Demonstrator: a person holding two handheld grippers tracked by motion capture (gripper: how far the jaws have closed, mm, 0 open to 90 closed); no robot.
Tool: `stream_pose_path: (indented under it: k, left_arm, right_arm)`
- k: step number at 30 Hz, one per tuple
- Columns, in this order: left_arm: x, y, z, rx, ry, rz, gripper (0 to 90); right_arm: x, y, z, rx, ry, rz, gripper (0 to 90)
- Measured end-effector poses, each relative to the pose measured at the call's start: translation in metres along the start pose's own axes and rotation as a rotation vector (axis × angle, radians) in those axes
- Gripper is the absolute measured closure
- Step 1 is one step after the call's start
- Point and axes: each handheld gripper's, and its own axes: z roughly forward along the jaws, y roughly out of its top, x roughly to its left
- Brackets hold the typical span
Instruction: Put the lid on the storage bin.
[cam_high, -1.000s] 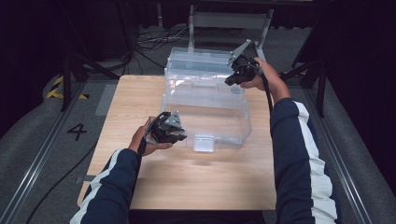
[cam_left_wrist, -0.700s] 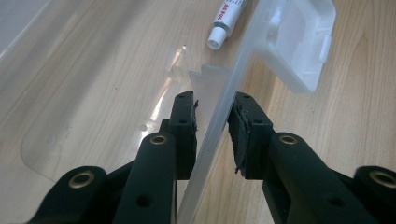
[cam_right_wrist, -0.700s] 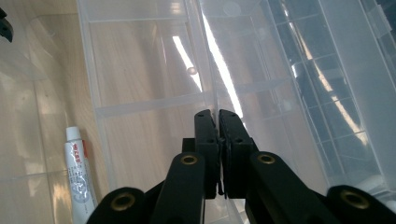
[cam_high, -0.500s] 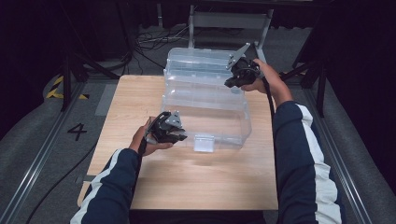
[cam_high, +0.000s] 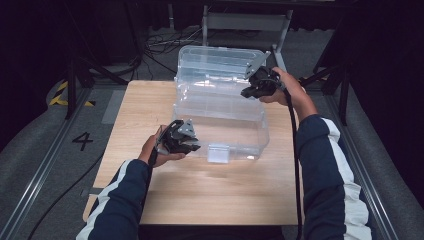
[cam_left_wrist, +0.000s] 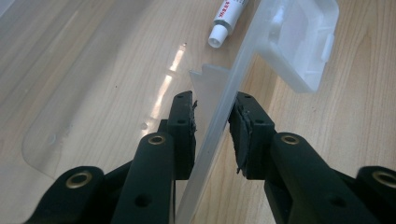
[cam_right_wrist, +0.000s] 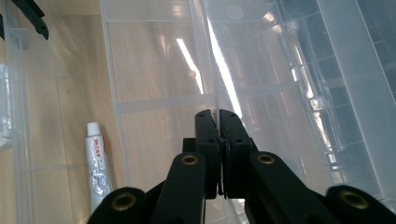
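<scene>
Clearly, the work here is on the clear plastic box that stands in the middle of the wooden worktop, and I use this box as the landmark.

At the near left corner of the box is the left gripper. In the left gripper view its jaws stand on the two sides of the front wall of the box. They are narrowed around this thin wall; the right pad looks to touch it, but a small gap shows at the left pad, so I judge it steadies the wall more than it clamps it. The white latch hangs on the outside of the same wall, just beside this gripper. Inside the box, on its floor near the front wall, lies a small white tube.

At the far right of the box is the right gripper. In the right gripper view its jaws are pressed together on the thin clear edge of the lid, with no gap to see. The lid stands open, hinged along the far side of the box.

The relation that matters: the long axis of the box runs left to right across the worktop, and the lid turns about the far long edge. The right hand is the nearer one to the lid and already has it; the left one is at the opposite long wall. So, in my judgement, the lid will swing toward or away from the front wall while the left gripper keeps the box from sliding.
</scene>
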Motion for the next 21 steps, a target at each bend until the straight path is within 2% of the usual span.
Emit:
stream_pose_path:
  k: [15,18,21]
  left_arm:
    - [-0.001,0.0,0.001,0.002,0.017,-0.007,70.6]
    - [-0.003,0.001,0.001,0.003,0.023,-0.015,70.6]
    - [-0.006,0.003,0.002,0.012,0.029,-0.005,70.4]
  right_arm:
    - [0.012,-0.004,-0.005,-0.015,-0.004,-0.002,87.4]
    - [0.015,-0.005,-0.006,-0.014,-0.015,-0.01,87.2]
    - [0.018,-0.004,-0.005,-0.005,-0.036,-0.023,86.9]
